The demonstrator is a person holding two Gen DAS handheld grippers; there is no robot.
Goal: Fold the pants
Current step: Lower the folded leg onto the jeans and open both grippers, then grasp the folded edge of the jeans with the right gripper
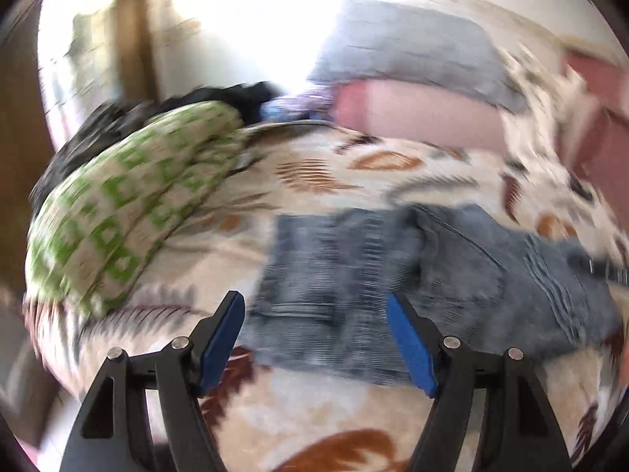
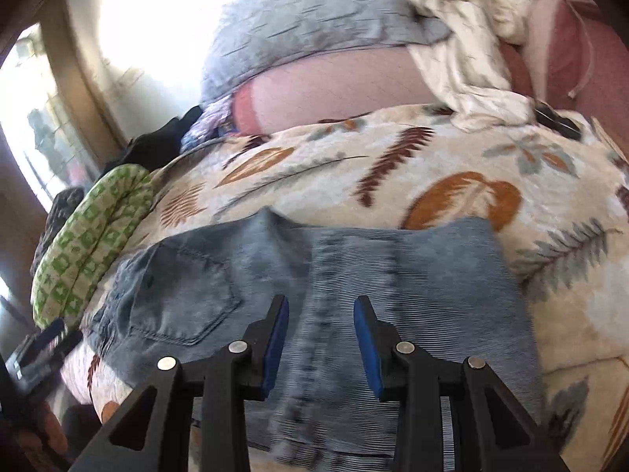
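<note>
The blue denim pants [image 1: 412, 275] lie folded on a cream blanket with leaf prints [image 1: 354, 173]. In the right wrist view the pants [image 2: 354, 295] fill the lower middle, back pocket at the left, folded leg at the right. My left gripper [image 1: 316, 303] is open and empty, just above the pants' near left edge. My right gripper [image 2: 321, 306] is open and empty, hovering over the middle of the pants. The other gripper [image 2: 39, 350] shows at the left edge of the right wrist view. The left wrist view is blurred.
A green and white patterned pillow [image 1: 118, 204] lies left of the pants, also in the right wrist view [image 2: 90, 244]. Dark clothes [image 1: 236, 98], a grey quilt [image 2: 306, 27], a pink pillow [image 2: 334, 90] and a white cloth [image 2: 464, 74] lie at the back.
</note>
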